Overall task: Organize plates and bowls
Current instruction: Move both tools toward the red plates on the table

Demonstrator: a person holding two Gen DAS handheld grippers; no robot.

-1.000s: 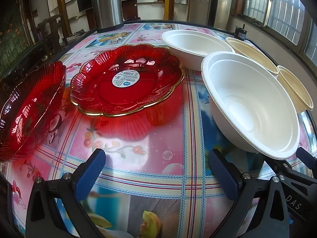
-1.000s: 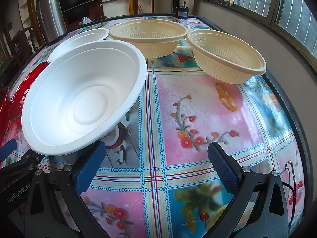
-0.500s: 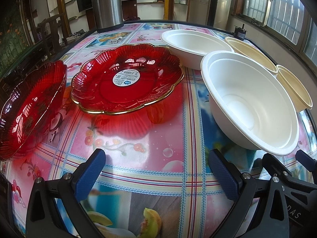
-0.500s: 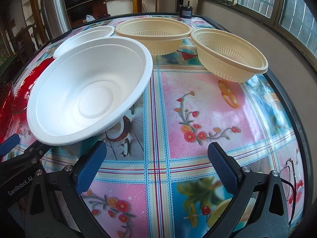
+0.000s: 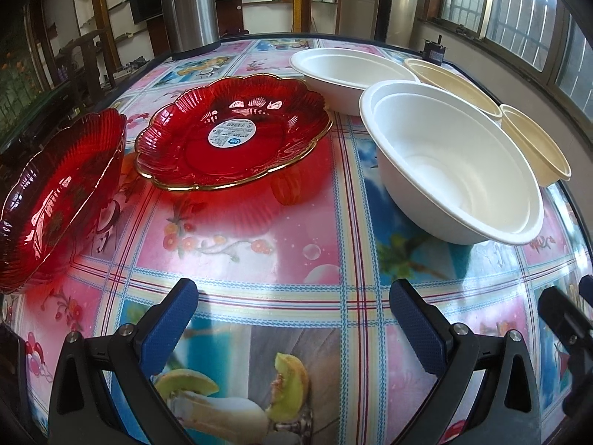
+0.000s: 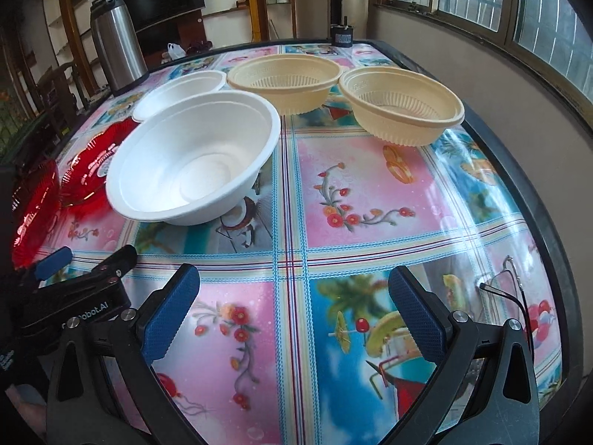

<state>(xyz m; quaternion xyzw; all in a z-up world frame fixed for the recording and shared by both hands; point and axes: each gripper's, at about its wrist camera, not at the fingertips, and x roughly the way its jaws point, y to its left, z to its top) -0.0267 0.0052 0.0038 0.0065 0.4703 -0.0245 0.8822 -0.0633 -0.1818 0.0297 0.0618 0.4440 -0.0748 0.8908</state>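
Left tool (image 5: 292, 319): fingers spread, nothing between them, low over worktop (image 5: 259, 259) front edge. Right tool (image 6: 292, 307): likewise spread, empty.

Near white bowl (image 6: 196, 163) sits on worktop, apart from both tools. Second white bowl (image 6: 181, 92) just behind it. Two beige bowls (image 6: 285, 81) (image 6: 402, 107) side by side, unstacked. Two red plates (image 5: 233, 133) (image 5: 52, 193) on left side, separate.

Judgement: between steps; no item stacked yet. Next move calls for either tool to close on one rim, lift, nest item into its match.
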